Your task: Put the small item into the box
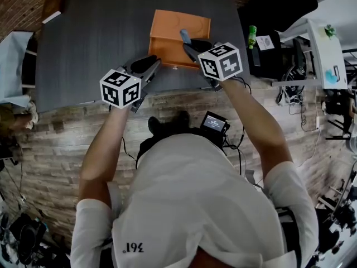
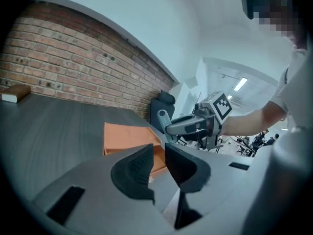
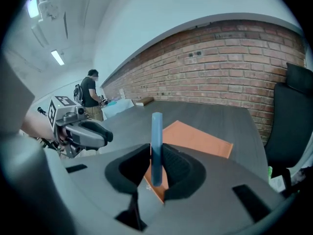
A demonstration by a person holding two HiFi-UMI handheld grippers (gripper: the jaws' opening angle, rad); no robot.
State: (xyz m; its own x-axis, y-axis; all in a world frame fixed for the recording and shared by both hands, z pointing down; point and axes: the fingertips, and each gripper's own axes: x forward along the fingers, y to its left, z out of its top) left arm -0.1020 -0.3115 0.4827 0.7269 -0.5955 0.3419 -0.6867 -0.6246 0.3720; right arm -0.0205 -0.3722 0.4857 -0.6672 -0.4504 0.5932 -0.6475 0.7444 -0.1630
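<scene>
While clamped on item (image 3: 156, 141), long axis running out past jaw tips | right gripper (image 3: 155, 173) over box (image 3: 200, 140) near edge, box ahead-below | left gripper (image 2: 157, 166) narrow gap, empty, beside box.

We see a flat orange cardboard box (image 1: 167, 31), a dark grey wood-grain tabletop (image 1: 95, 43), and a slim pale-blue bar (image 3: 156, 141).
</scene>
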